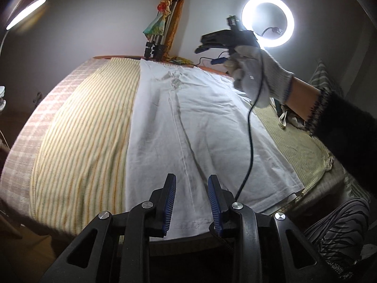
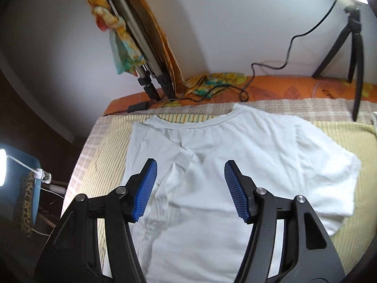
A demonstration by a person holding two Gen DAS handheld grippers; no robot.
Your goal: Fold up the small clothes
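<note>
A white T-shirt (image 1: 188,122) lies flat on a yellow striped cloth (image 1: 89,129), its left side folded inward along a lengthwise crease. My left gripper (image 1: 192,186) is open and empty, hovering over the shirt's hem. My right gripper (image 2: 190,172) is open and empty above the shirt (image 2: 235,155), near the folded left sleeve and below the collar. The right gripper also shows in the left wrist view (image 1: 212,49), held high by a white-gloved hand (image 1: 256,75) over the shirt's far right side.
A ring light (image 1: 268,21) and its tripod (image 2: 351,47) stand at the back right. A folded tripod with colourful fabric (image 2: 132,35) leans on the wall. A black cable (image 1: 249,141) hangs over the shirt. A lit lamp (image 2: 2,167) stands left of the bed.
</note>
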